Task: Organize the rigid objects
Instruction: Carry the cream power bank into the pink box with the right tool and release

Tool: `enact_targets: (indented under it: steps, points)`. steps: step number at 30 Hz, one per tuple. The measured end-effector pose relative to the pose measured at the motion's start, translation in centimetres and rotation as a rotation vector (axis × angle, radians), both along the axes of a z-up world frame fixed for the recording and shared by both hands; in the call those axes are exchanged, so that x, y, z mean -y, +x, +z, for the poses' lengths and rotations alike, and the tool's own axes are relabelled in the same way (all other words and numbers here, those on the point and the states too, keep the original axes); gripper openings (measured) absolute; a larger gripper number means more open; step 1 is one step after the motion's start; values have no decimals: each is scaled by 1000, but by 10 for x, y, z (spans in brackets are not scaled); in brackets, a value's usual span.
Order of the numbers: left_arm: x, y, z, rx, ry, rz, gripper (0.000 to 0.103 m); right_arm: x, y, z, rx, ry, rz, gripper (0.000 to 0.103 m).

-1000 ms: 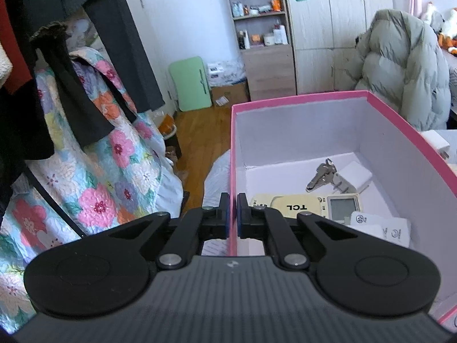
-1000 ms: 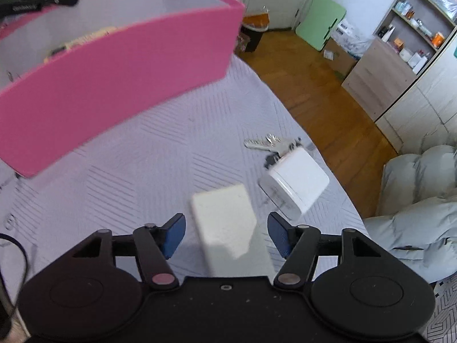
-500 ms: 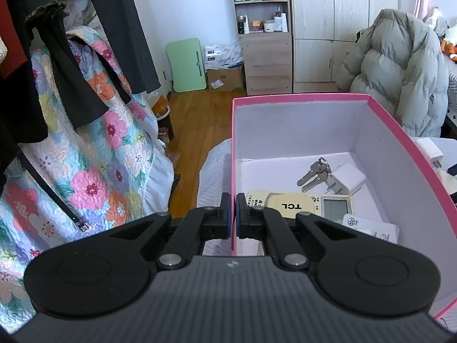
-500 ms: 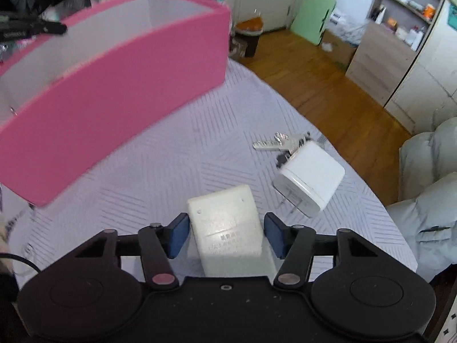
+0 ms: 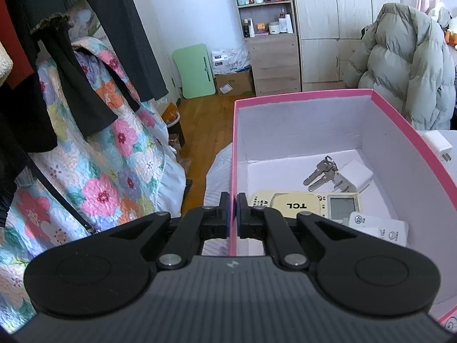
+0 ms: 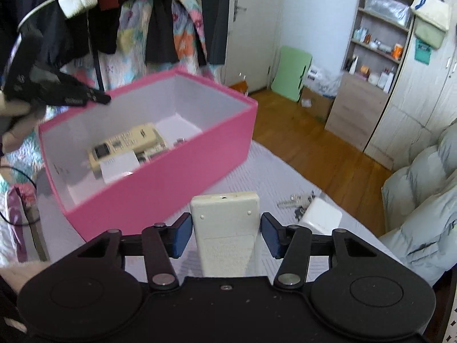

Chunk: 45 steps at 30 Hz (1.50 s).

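Note:
My left gripper (image 5: 233, 200) is shut on the near wall of the pink box (image 5: 302, 95), one pad inside and one outside. In the box lie a TCL remote (image 5: 302, 204), keys (image 5: 320, 171), a white charger (image 5: 355, 174) and white cards (image 5: 380, 225). In the right wrist view, my right gripper (image 6: 225, 228) has a cream remote (image 6: 225, 208) between its jaws, which are closing on it. The remote is lifted off the bed, in front of the pink box (image 6: 160, 197). Another set of keys (image 6: 294, 200) and a white charger (image 6: 320, 217) lie on the bedspread to the right.
Dark clothes (image 6: 160, 14) and a floral quilt (image 5: 108, 171) hang beyond the box. A puffy grey coat (image 5: 411, 65) sits to the right. Wooden floor (image 6: 308, 143), a shelf unit (image 5: 268, 28) and a green folding table (image 6: 291, 71) lie further off.
My right gripper closed around the cream remote, lifted it off the bed and turned toward the pink box. The left gripper kept its hold on the box wall.

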<state>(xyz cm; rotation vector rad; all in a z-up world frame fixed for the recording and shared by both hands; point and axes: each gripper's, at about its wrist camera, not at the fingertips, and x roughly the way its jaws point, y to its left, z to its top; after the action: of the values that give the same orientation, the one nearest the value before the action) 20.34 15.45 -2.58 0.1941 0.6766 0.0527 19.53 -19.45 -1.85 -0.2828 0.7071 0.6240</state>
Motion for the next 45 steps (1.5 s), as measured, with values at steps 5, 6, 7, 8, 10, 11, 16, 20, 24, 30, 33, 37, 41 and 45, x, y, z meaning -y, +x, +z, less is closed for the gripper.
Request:
enact_targets:
  steps: [5,6,7,8,10,11,16,20,24,30,33,37,41,45]
  points:
    - [1,-2,-2,18,7,8,4,-6,-12,11,29,30,-15,57]
    - [1,-2,-2,20,8,8,4,-6,-13,13,33,32,-19,57]
    - [1,-3,-2,24,10,9,4,-6,-14,16,40,36,-23,57]
    - [0,-3,-3,27,9,9,4,-6,-14,19,50,41,-29,57]
    - [0,-4,-3,35,7,10,4,-7,-15,26,71,44,-34,57]
    - [0,-4,-4,39,8,11,4,-8,-16,29,83,50,-39,57]
    - [2,-7,-6,58,14,15,4,-13,-20,54,148,64,-35,57]
    - [2,-8,-7,66,7,22,4,-20,-19,79,205,96,-16,57]
    - [1,-9,-8,72,1,29,5,-34,-11,105,253,159,34,57]
    - [0,-8,-8,72,-12,31,5,-75,20,107,219,245,138,57]
    - [1,-8,-8,72,0,38,5,-107,52,88,142,223,138,57]
    - [-1,-6,-6,67,-26,55,5,-145,95,57,79,225,125,57]
    - [-3,-4,-5,59,-42,55,5,-165,114,30,82,218,96,57]
    - [-1,-5,-6,62,-33,54,5,-166,107,4,35,155,96,57]
